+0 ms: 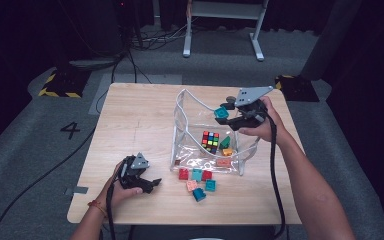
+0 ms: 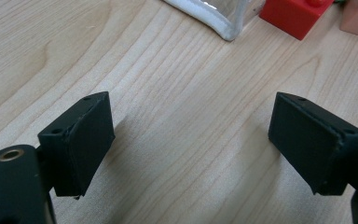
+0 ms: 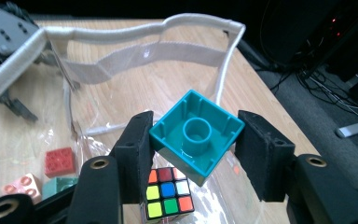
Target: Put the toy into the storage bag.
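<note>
My right gripper (image 1: 226, 113) is shut on a teal brick (image 1: 221, 113) and holds it over the open top of a clear bag (image 1: 185, 107) with white trim. In the right gripper view the teal brick (image 3: 196, 135) is upside down, hollow side up, pinched at its corners between the pads of the gripper (image 3: 193, 149). Below it, inside the bag (image 3: 135, 32), lies a colour cube (image 3: 168, 196). My left gripper (image 1: 149, 184) rests near the table's front left, open, with bare wood between its fingers (image 2: 81, 144).
A colour cube (image 1: 210, 141) and green, orange and pink bricks lie in the bag. Several loose bricks, red (image 1: 183, 174), teal (image 1: 196, 174) and pink (image 1: 192, 185), lie in front of it. The left gripper view shows a red brick (image 2: 296, 16) ahead.
</note>
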### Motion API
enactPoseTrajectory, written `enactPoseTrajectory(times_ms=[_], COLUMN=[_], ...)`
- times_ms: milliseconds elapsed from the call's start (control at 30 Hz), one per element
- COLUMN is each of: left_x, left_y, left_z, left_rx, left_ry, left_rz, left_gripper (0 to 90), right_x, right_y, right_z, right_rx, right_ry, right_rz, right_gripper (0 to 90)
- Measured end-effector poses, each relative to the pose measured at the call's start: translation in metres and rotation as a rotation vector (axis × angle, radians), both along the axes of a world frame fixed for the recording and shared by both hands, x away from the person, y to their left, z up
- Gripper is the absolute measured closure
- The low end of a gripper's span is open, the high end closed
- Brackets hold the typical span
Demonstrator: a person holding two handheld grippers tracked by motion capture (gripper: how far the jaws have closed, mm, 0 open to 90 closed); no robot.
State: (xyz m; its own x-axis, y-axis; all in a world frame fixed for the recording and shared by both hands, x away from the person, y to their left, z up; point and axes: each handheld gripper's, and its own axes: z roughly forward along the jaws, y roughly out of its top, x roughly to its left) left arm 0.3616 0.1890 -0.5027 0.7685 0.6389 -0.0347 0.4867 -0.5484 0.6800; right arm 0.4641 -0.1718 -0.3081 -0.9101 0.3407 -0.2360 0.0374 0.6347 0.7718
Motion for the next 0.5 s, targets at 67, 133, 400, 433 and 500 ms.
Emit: enactPoseTrajectory(times_ms=[67,133,400,433,500], left_x=[0.0,0.0,0.0,0.0,0.0], left_y=[0.0,0.0,0.0,0.0,0.0], left_z=[0.0,0.0,0.0,0.0,0.0], left_rx=[0.0,0.001,0.0,-0.001,0.002], left_ry=[0.002,0.001,0.002,0.0,0.002], left_rz=[0.003,0.002,0.001,0.0,0.002], left_gripper=[14.3,14.2,14.3,14.2,14.2], right_x=[0.001,0.003,0.011,0.011,0.014], right_y=[0.007,0.013,0.03,0.031,0.033], right_z=[-0.001,-0.003,-0.012,-0.013,-0.014], right_rx=[-0.022,-0.05,-0.163,-0.178,-0.21], right_ry=[0.005,0.012,0.02,0.03,0.033], right_rz=[0.013,0.016,0.028,0.025,0.025], right_gripper=[48.2,48.2,48.2,48.2,48.1])
